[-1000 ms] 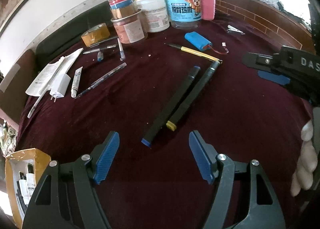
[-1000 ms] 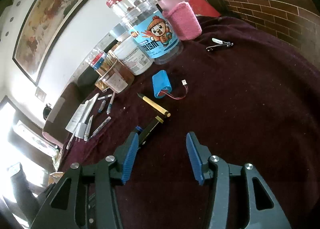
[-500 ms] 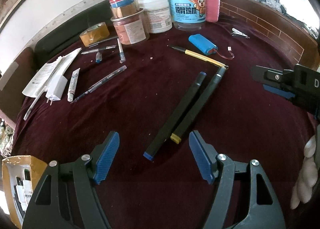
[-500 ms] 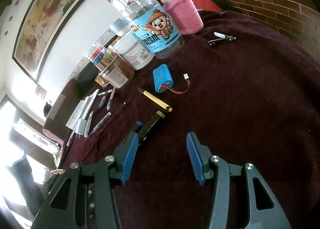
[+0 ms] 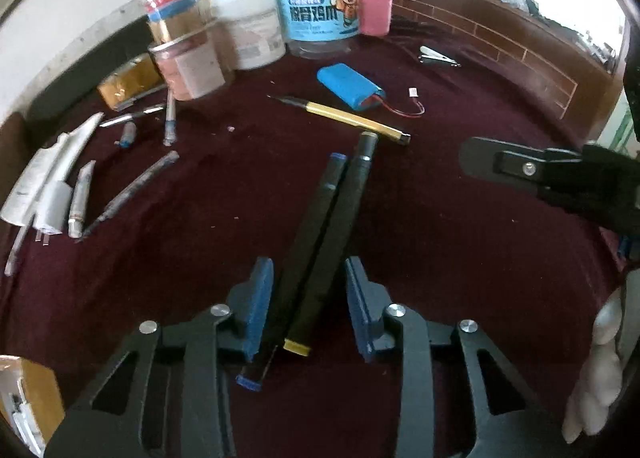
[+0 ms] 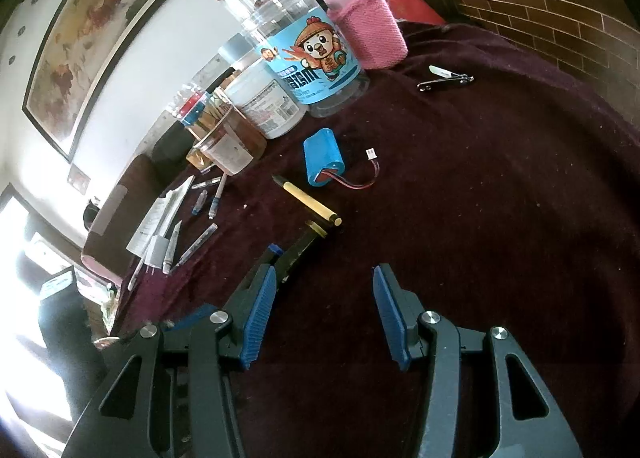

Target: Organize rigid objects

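Now the left claw (image 5: 306, 304) has closed in around the two black markers (image 5: 324, 234).

Compared with a moment ago, this claw came forward and lower, and its jaws have just been closing: before, the markers lay in front of the wide pads, now their near ends sit between the pads. The left pad seems to touch the blue-tipped marker (image 5: 308, 226); beside the yellow-tipped marker (image 5: 340, 218) a small gap to the right pad remains, so I judge the grip not yet firm. Both markers lie side by side on the dark red cloth (image 5: 460, 258), far ends pointing to the yellow pen (image 5: 348, 120). The right claw (image 6: 324, 312) hangs half open and empty, off to the markers' right.
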Demonstrator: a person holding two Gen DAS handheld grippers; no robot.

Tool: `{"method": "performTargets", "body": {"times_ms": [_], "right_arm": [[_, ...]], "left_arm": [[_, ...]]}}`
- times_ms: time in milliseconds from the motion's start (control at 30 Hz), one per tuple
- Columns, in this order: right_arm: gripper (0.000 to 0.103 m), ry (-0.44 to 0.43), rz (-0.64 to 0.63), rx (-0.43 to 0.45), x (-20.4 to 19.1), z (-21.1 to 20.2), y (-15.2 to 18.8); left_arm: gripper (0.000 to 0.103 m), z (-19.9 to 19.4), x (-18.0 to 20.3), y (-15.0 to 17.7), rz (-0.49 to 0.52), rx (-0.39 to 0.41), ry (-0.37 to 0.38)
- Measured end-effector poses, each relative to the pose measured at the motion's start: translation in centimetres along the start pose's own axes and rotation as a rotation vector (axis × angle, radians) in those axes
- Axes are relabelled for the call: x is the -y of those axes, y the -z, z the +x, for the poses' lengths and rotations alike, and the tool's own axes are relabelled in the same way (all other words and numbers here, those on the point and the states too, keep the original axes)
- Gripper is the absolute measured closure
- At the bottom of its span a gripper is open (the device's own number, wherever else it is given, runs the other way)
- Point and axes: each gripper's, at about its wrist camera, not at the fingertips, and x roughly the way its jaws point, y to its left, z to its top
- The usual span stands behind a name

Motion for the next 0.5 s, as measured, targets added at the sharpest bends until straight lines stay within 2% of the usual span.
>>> {"method": "performTargets", "body": {"times_ms": [233,300,500], "right_arm": [[0.058,0.016,-0.024,-0.016,-0.2,0.5,0.2],[0.058,0.027,-0.038,-0.023,-0.3,0.7,0.3],[0.058,0.043,-0.045,-0.040,0.0,1.2,0.7]], "left_arm": [[0.079,-2.7,-0.5,2.9,-0.044,-0.019,0.058],[0.086,-4.5,-0.9,4.9,-0.071,-0.013,0.072],[0.086,-10.1,-1.9,12.0,-0.195,-0.001,0.151]]}}
